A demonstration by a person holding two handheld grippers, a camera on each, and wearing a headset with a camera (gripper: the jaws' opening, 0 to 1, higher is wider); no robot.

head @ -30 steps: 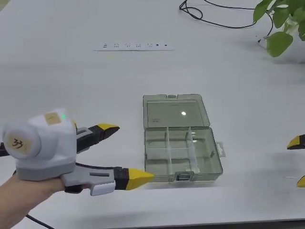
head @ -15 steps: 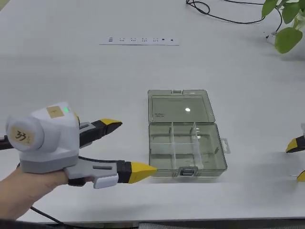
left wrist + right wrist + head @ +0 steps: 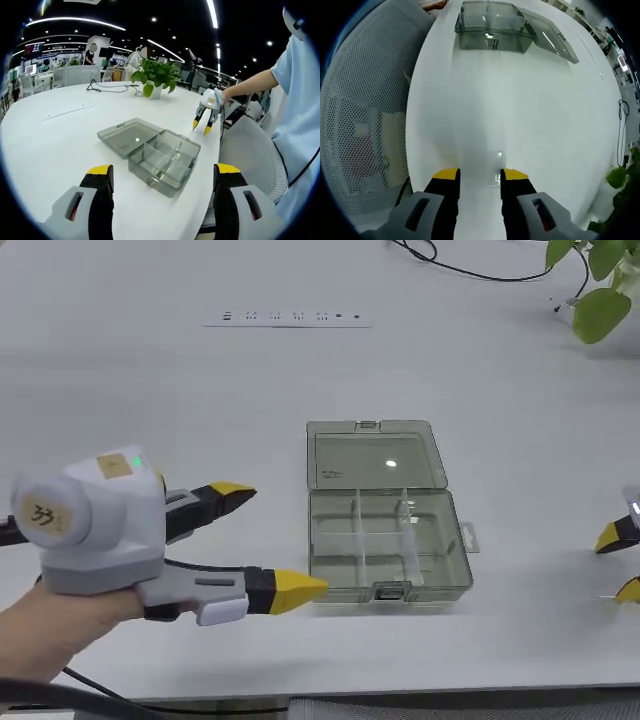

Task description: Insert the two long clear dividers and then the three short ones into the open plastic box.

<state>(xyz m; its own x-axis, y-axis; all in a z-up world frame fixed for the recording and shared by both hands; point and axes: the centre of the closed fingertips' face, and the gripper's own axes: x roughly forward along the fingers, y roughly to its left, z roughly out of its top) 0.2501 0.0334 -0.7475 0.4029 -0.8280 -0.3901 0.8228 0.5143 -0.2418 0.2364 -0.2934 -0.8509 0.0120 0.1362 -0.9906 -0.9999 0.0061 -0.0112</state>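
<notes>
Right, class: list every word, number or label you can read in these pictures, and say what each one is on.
"33": handwritten on the white housing of the left gripper, head view.
Row of dark printed marks on the white strip lying on the table: too small to read.
Small print in the corner of the box lid: too blurred to read.
Nothing else legible.
</notes>
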